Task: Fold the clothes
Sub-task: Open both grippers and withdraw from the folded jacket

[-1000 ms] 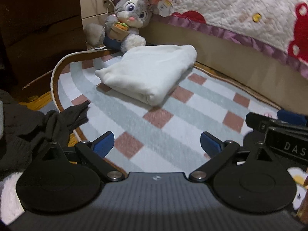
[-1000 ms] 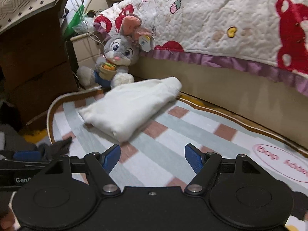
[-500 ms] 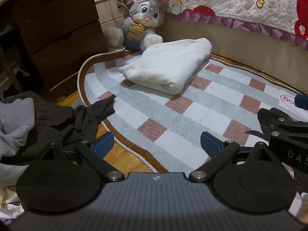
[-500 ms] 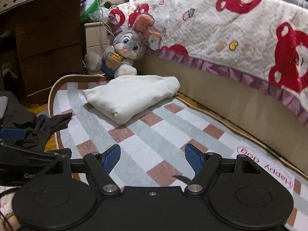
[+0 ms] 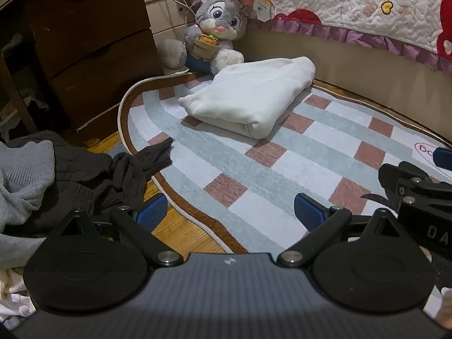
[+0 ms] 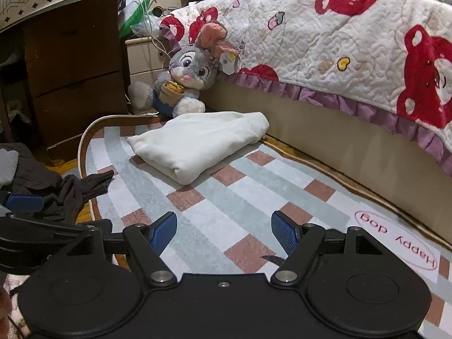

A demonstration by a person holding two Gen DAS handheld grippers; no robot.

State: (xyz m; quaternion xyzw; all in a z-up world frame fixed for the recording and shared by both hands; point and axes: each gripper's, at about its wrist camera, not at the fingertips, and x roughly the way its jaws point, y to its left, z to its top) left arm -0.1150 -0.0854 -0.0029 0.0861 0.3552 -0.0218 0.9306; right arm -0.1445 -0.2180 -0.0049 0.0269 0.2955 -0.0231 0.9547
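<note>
Dark clothes pile (image 5: 84, 175) newly in view — left

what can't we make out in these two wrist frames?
- Clothes pile, left wrist view: cut off by the left edge and hidden below by the left tongs; item count unclear.
- Rug lettering, left wrist view: cut by the right edge and the right tongs.
- Folded white garment: garment type not readable in either view.
- Plush rabbit tag: print too small.
</note>
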